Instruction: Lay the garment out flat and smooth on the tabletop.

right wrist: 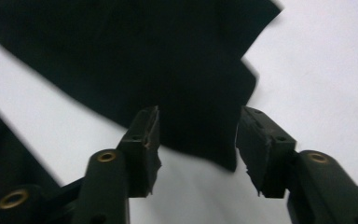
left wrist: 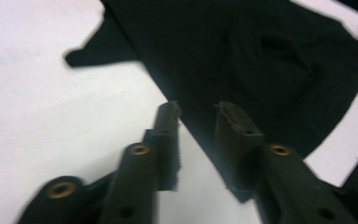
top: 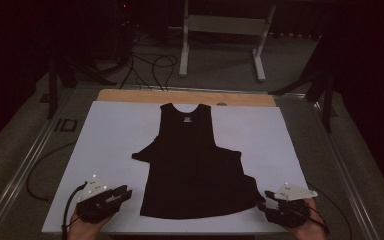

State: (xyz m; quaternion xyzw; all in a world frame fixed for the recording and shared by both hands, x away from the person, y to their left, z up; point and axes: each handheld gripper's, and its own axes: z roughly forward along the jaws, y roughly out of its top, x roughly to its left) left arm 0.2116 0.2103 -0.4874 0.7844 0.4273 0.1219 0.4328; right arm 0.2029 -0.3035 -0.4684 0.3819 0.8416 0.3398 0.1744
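A black sleeveless top lies flat on the white sheet, neck at the far side, hem toward me. My left gripper is at the near left, just left of the hem's left corner; in the left gripper view its jaws stand apart over the top's edge. At the near right my right gripper sits beside the hem's right corner. In the right gripper view its jaws are wide apart, with the corner of the top between them, not pinched.
The white sheet covers a wooden tabletop whose far edge shows. Metal rails run along both sides. Cables and a white stand are on the floor beyond. Bare sheet lies left and right of the garment.
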